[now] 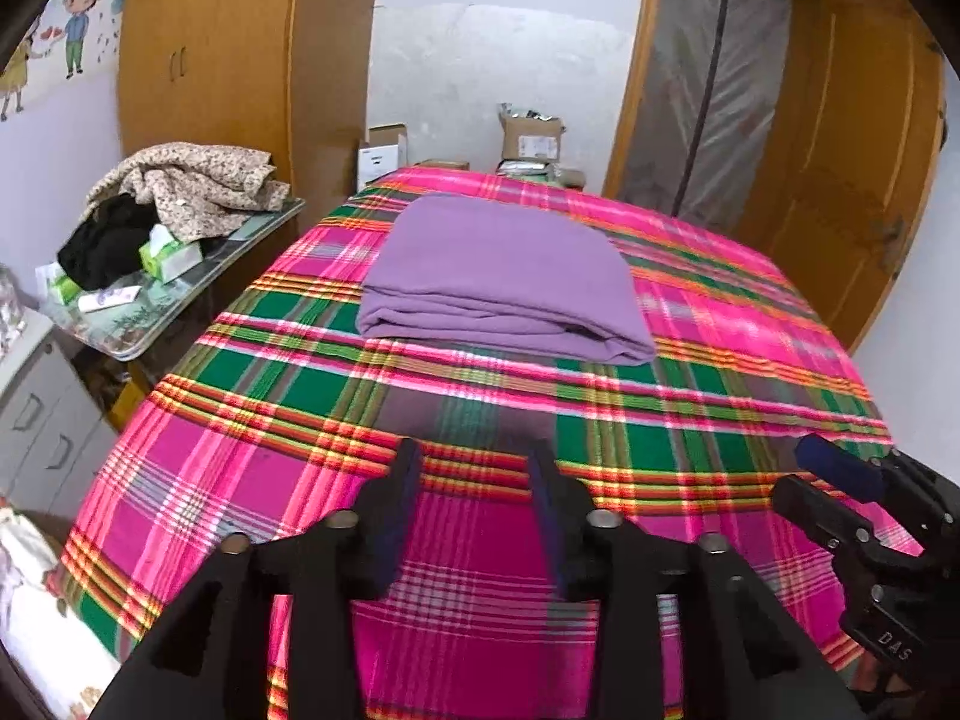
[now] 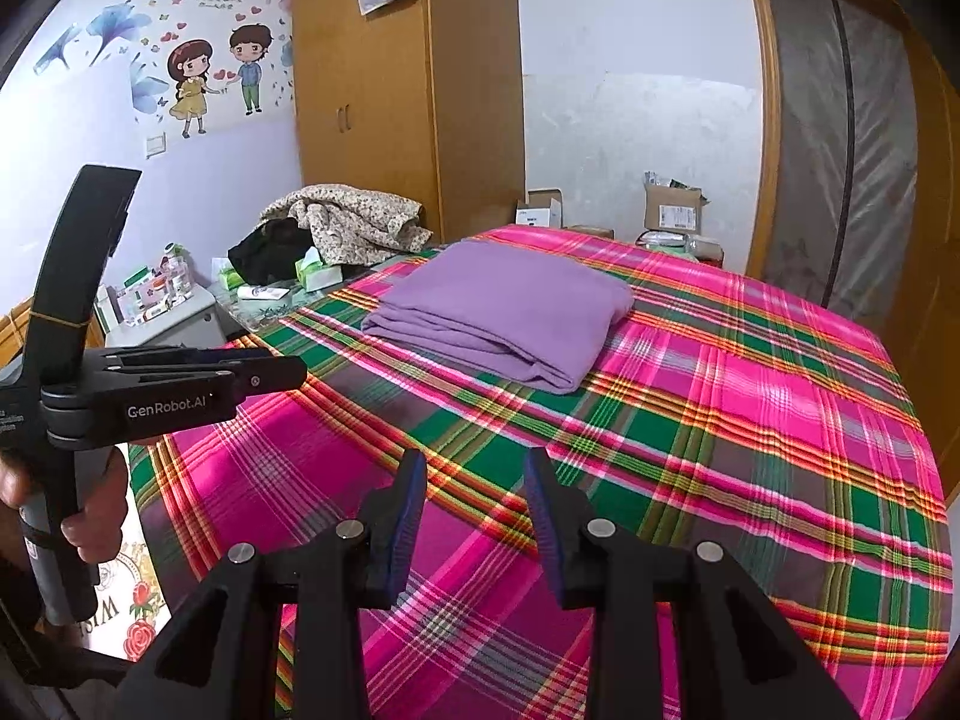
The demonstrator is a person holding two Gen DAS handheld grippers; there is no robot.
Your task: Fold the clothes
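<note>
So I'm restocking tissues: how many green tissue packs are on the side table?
3 visible: one beside the floral cloth, one left of the black garment, one nearest the table's front; others may be hidden.

Wooden wardrobe, cartoon wall sticker, cardboard boxes, cluttered side table.

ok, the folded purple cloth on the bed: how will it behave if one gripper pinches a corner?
The purple cloth is probably floppy: its stacked layers sag softly at the near edge. One corner pinch would likely lift only the top layers and undo the fold. It looks light.
</note>
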